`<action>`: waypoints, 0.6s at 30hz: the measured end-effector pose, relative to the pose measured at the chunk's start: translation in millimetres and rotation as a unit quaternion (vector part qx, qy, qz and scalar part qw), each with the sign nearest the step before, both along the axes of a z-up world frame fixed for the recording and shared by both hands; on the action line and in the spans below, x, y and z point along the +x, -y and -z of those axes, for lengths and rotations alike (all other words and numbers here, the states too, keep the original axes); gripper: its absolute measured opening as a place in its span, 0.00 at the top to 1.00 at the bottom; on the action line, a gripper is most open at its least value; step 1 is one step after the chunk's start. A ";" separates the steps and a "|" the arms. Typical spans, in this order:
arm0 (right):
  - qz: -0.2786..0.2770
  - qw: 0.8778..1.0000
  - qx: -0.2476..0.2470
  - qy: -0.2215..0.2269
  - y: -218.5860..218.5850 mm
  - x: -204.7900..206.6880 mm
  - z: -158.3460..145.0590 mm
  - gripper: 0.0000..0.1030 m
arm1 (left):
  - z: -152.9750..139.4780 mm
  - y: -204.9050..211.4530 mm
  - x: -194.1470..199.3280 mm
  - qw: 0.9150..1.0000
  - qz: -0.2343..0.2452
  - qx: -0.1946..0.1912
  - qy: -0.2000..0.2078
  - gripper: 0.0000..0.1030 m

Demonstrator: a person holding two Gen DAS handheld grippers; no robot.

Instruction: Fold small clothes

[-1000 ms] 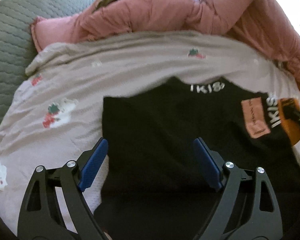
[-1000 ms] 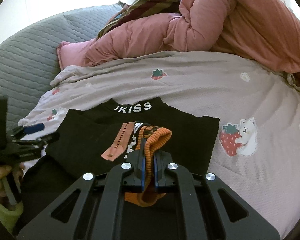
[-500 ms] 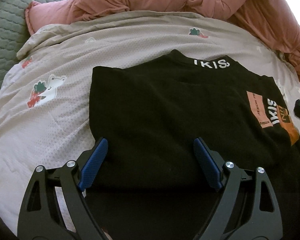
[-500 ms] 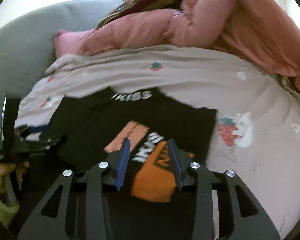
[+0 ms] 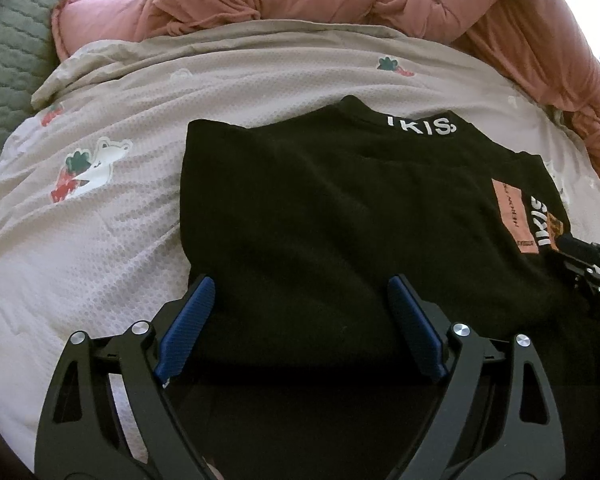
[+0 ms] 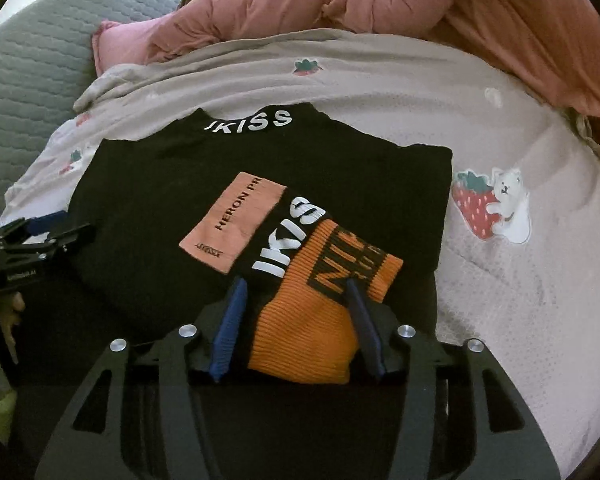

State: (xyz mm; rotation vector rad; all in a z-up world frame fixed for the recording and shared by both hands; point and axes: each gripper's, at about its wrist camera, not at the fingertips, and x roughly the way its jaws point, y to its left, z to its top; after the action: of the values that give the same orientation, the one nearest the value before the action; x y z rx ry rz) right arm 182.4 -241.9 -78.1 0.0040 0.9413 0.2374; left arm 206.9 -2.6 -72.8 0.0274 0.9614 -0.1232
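Right wrist view shows the black sweatshirt (image 6: 148, 216) lying on the strawberry-print blanket (image 6: 520, 288), its orange-cuffed sleeve (image 6: 324, 300) laid across the body; the lengthwise fold looks undone. The right gripper (image 6: 296, 324), tilted downward, is opening around the cuff without pressing it. The left gripper (image 5: 300, 324) hovers wide apart over the hem.

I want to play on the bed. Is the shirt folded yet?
Almost. The black shirt lies flat on the blanket with its orange cuff folded across it. The right gripper is opening around the cuff. The lower part looks unfolded; the left gripper hovers open there.
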 end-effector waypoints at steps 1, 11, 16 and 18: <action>-0.001 1.000 -0.007 0.002 -2.3 -0.7 -0.9 0.50 | -0.4 -0.2 -0.4 1.000 -0.001 0.000 0.000 0.21; 0.011 1.000 0.007 0.012 5.3 -11.4 -12.5 0.41 | -5.2 -5.2 -9.4 1.000 -0.006 -0.006 0.007 0.18; 0.017 0.999 0.017 0.022 9.0 -17.9 -19.9 0.29 | -9.5 -7.7 -15.3 1.000 -0.009 -0.006 0.011 0.17; 0.018 0.999 0.021 0.026 9.3 -19.4 -22.9 0.23 | -12.2 -7.9 -18.4 1.000 -0.011 -0.002 0.013 0.15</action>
State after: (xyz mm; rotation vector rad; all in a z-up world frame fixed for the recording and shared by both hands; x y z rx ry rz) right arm 163.0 -251.2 -55.2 0.0527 0.8829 0.2228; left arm 188.5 5.2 -60.6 0.0144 0.9343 -0.1054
